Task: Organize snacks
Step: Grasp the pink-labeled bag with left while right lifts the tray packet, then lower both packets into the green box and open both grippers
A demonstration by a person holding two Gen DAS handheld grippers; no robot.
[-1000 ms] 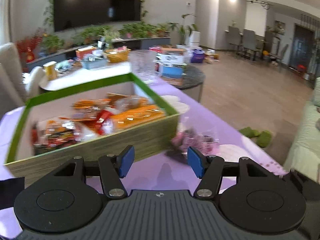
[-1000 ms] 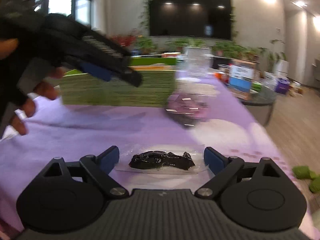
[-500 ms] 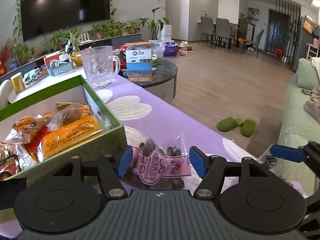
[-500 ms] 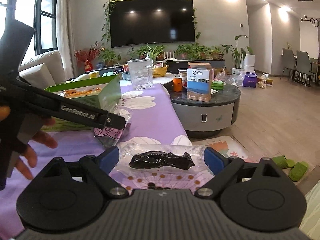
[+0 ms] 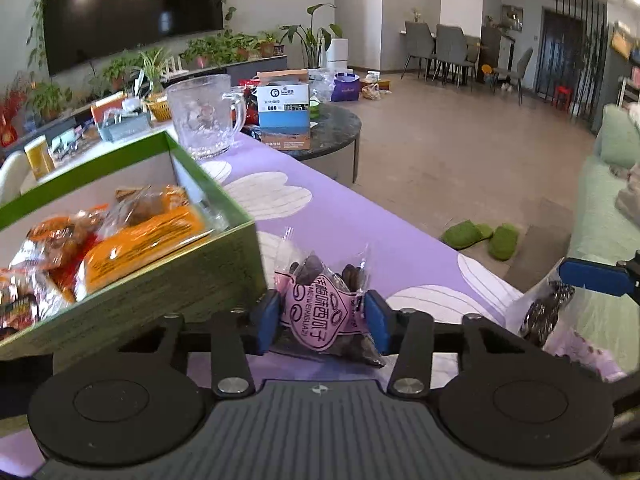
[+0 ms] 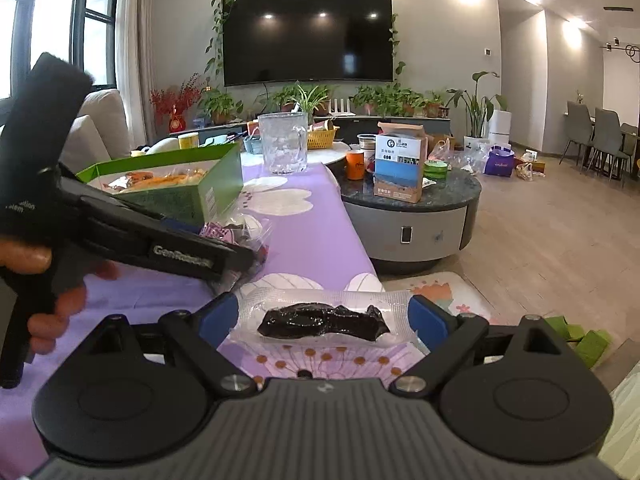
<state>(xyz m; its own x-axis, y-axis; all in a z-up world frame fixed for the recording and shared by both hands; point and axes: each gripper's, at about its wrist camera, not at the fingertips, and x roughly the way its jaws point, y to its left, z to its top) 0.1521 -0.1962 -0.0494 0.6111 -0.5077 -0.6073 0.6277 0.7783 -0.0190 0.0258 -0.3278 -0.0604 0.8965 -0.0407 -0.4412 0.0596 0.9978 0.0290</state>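
A pink-labelled bag of dark nuts (image 5: 320, 292) lies on the purple tablecloth (image 5: 340, 216), just right of the green snack box (image 5: 224, 264). My left gripper (image 5: 322, 320) has its blue pads on both sides of the bag; the jaws are closing and press on it. From the right wrist view the left gripper (image 6: 224, 256) reaches in from the left over that bag (image 6: 224, 232), held by a hand. My right gripper (image 6: 323, 318) is shut on a clear vacuum pack with a dark snack (image 6: 324, 320), held above the cloth. One of its blue fingers (image 5: 592, 276) shows at the right.
The green box (image 6: 176, 204) holds several orange and red snack packets. A glass mug (image 5: 204, 116) stands behind it on the cloth. A round dark coffee table (image 6: 412, 200) with a cardboard carton (image 6: 400, 168) sits beyond. Green slippers (image 5: 480, 236) lie on the floor; a green sofa (image 5: 600, 220) is right.
My left gripper swung right from the green box to the pink bag, and its jaws narrowed onto it. The right gripper shifted with the clear pack still between its pads.
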